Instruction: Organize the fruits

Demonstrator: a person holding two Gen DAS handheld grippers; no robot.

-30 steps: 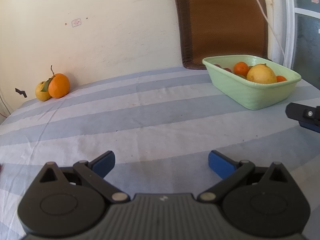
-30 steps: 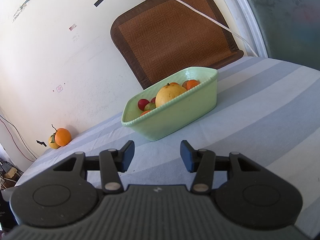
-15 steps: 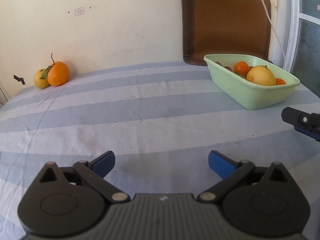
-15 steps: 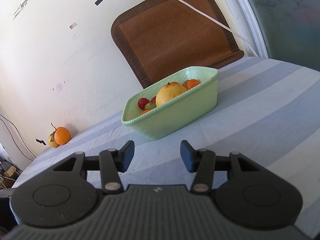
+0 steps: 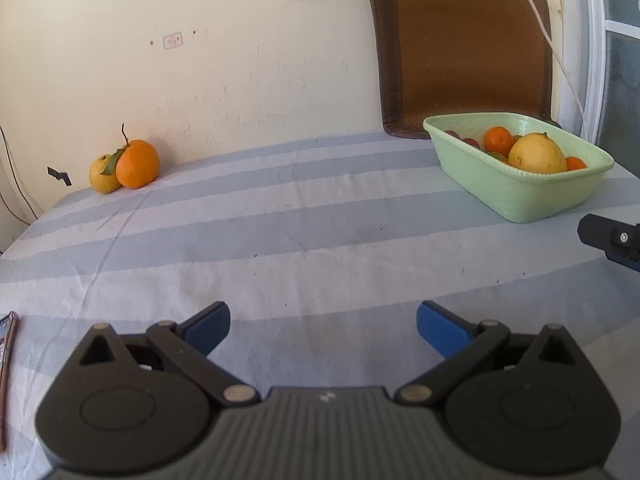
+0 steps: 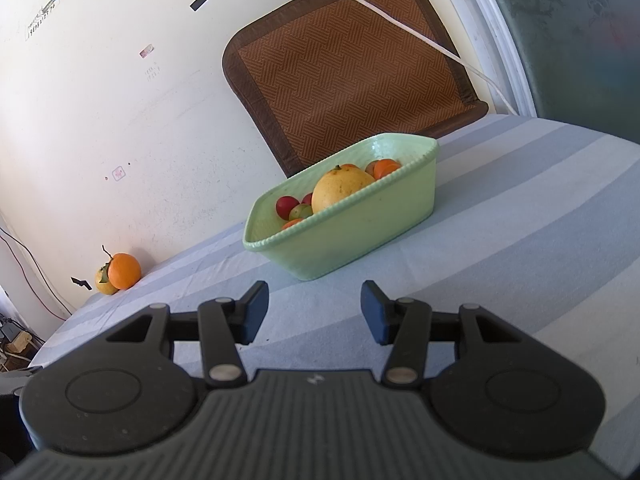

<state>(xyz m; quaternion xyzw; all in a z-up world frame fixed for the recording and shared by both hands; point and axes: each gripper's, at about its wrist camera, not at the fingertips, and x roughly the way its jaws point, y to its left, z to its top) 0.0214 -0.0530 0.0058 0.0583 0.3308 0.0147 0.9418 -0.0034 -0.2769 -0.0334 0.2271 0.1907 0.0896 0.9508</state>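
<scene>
Left gripper (image 5: 323, 322): blue pads spread wide, nothing between, over striped cloth (image 5: 300, 248). Right gripper (image 6: 314, 306): dark pads apart, empty, basin just beyond. Pale green ribbed plastic basin (image 5: 520, 196) at 2 o'clock holds round fruits, biggest yellow, dimpled. Smooth orange (image 5: 137, 164) with leafy stem touches yellow fruit (image 5: 102, 174) at 10 o'clock, by wall. Woven brown mat (image 6: 348, 64) behind basin.

The green basin's (image 6: 360, 224) wall hides its lower fruit, and a flat object (image 5: 7, 360) is cut off at the left edge.
</scene>
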